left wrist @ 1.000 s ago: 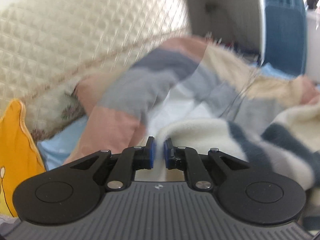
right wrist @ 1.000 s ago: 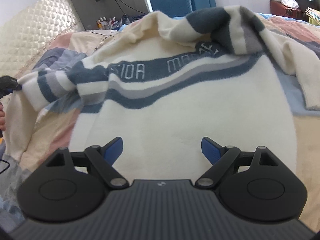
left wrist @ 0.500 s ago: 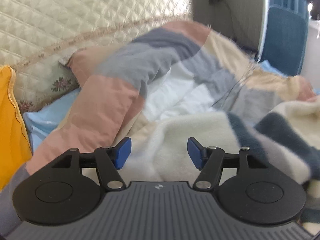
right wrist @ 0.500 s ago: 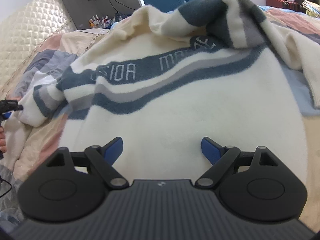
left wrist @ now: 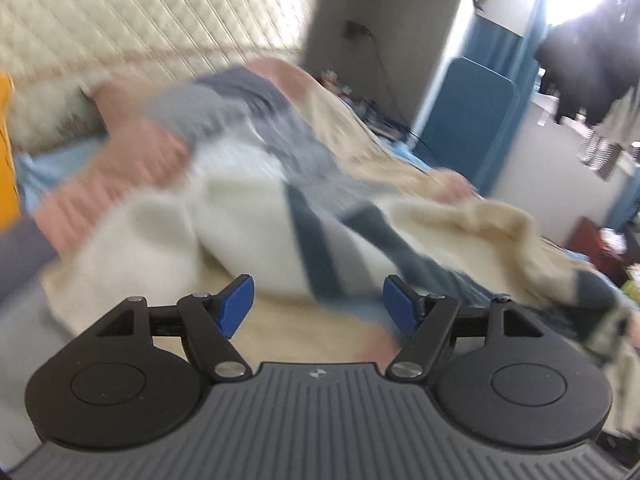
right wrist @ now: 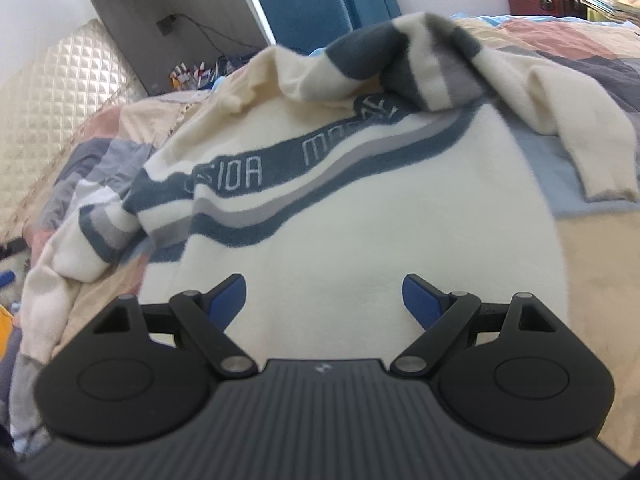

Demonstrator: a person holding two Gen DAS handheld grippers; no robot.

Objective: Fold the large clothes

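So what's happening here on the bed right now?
A person with a gripper in each hand is folding a cream sweater with blue and grey stripes, spread on a patchwork quilt. The left gripper has just been opening, with nothing between its jaws. The right gripper hovers open over the sweater's body.

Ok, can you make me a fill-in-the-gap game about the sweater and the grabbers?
1. The sweater lies on a ____.
2. The right gripper is ____, with nothing held.
3. The pads on the left gripper are coloured ____.
4. The sweater's widest stripe has ____ on it.

Missing words: bed; open; blue; letters
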